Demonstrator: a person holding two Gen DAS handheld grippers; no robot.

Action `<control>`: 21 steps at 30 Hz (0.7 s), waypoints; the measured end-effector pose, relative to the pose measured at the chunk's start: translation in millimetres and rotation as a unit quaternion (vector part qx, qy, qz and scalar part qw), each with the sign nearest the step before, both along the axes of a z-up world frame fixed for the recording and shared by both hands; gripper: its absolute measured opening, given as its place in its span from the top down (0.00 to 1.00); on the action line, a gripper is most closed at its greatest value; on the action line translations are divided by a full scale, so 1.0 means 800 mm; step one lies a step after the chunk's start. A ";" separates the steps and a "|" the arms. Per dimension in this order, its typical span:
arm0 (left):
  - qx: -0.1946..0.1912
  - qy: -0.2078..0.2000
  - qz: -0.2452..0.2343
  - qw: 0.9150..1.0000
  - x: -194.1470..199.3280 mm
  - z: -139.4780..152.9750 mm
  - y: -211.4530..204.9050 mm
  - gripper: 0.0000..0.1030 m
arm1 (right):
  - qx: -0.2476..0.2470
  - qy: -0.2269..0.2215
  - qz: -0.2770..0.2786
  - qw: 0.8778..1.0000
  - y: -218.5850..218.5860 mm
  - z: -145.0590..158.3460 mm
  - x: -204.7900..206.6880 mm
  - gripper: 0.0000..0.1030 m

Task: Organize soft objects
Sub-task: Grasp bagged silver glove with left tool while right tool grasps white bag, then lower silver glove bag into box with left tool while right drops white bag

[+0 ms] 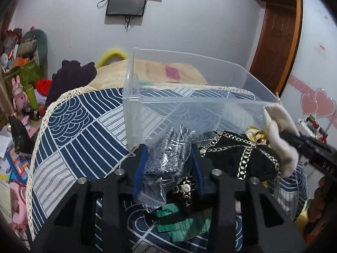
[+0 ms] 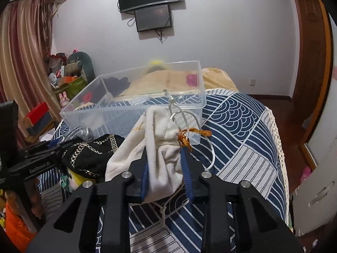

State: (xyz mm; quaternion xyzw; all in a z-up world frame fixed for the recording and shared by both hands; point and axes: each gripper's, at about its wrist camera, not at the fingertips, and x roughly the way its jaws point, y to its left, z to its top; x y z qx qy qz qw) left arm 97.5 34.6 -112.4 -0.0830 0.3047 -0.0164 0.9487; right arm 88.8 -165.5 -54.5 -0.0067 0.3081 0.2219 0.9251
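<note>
A clear plastic bin [image 1: 189,103] stands on the blue patterned cloth, also in the right wrist view [image 2: 134,107]. My left gripper [image 1: 169,149] is shut on a grey knit item in a clear plastic bag [image 1: 168,154], just in front of the bin. My right gripper [image 2: 165,154] is shut on a cream velvet drawstring pouch [image 2: 155,147] with an orange cord, held before the bin's near wall; the pouch also shows in the left wrist view [image 1: 280,135]. A black cloth with gold chain trim [image 1: 238,151] lies between the grippers, also in the right wrist view [image 2: 92,156]. A green cloth [image 1: 183,221] lies under my left gripper.
The blue and white patterned cloth [image 2: 242,130] covers the bed. A beige blanket [image 1: 160,71] and a dark purple garment [image 1: 69,78] lie behind the bin. Cluttered toys and boxes [image 1: 19,63] stand at the left. A wooden door [image 1: 278,42] is at the right.
</note>
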 end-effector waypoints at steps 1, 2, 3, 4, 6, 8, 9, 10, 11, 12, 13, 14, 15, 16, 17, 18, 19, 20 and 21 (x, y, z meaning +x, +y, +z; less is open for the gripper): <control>0.006 -0.002 0.000 1.000 -0.002 0.001 -0.001 0.68 | 0.002 -0.004 -0.001 1.000 -0.002 0.002 -0.002 0.79; 0.014 -0.004 0.001 1.000 -0.003 0.002 -0.003 0.70 | 0.002 -0.006 -0.002 1.000 -0.003 0.004 -0.002 0.79; 0.019 -0.006 0.001 1.000 -0.006 0.003 -0.004 0.71 | 0.003 -0.011 -0.001 1.000 -0.004 0.008 -0.004 0.79; 0.024 -0.009 0.002 1.000 -0.008 0.004 -0.005 0.73 | 0.003 -0.017 0.000 1.000 -0.006 0.012 -0.007 0.79; 0.029 -0.015 0.004 0.999 -0.014 0.009 -0.006 0.75 | 0.004 -0.032 0.001 0.999 -0.006 0.020 -0.013 0.79; 0.033 -0.025 0.004 0.999 -0.022 0.017 -0.005 0.76 | 0.005 -0.046 0.001 0.999 -0.004 0.028 -0.018 0.79; 0.034 -0.032 0.003 0.999 -0.026 0.022 -0.004 0.76 | 0.005 -0.052 0.001 0.999 -0.003 0.032 -0.019 0.79; 0.037 -0.039 0.004 0.999 -0.031 0.028 -0.003 0.76 | 0.006 -0.057 0.001 0.998 -0.001 0.035 -0.020 0.79; 0.039 -0.047 0.006 0.998 -0.036 0.034 -0.003 0.76 | 0.008 -0.062 0.001 0.998 -0.002 0.040 -0.022 0.79; 0.039 -0.056 0.007 0.998 -0.041 0.040 -0.003 0.76 | 0.011 -0.068 0.001 0.998 -0.002 0.044 -0.024 0.79; 0.039 -0.067 0.007 0.997 -0.046 0.048 -0.002 0.76 | 0.014 -0.072 0.000 0.997 -0.003 0.047 -0.025 0.79; 0.039 -0.075 0.007 0.996 -0.050 0.054 -0.001 0.76 | 0.015 -0.077 -0.001 0.997 -0.003 0.050 -0.027 0.79; 0.039 -0.081 0.007 0.996 -0.051 0.059 0.000 0.76 | 0.017 -0.082 -0.002 0.996 -0.004 0.054 -0.028 0.79; 0.038 -0.087 0.007 0.995 -0.053 0.065 0.001 0.76 | 0.016 -0.086 -0.003 0.996 -0.003 0.057 -0.029 0.79; 0.037 -0.091 0.007 0.995 -0.053 0.070 0.002 0.76 | 0.016 -0.091 -0.004 0.996 -0.003 0.061 -0.029 0.79; 0.036 -0.095 0.007 0.995 -0.053 0.076 0.004 0.76 | 0.016 -0.096 -0.006 0.995 -0.003 0.065 -0.028 0.79; 0.035 -0.097 0.008 0.995 -0.052 0.080 0.006 0.76 | 0.015 -0.100 -0.006 0.995 -0.003 0.066 -0.028 0.79; 0.033 -0.101 0.010 0.994 -0.051 0.084 0.008 0.76 | 0.014 -0.104 -0.007 0.994 -0.001 0.070 -0.026 0.79; 0.029 -0.105 0.009 0.994 -0.049 0.088 0.010 0.76 | 0.013 -0.106 -0.008 0.994 0.000 0.072 -0.024 0.79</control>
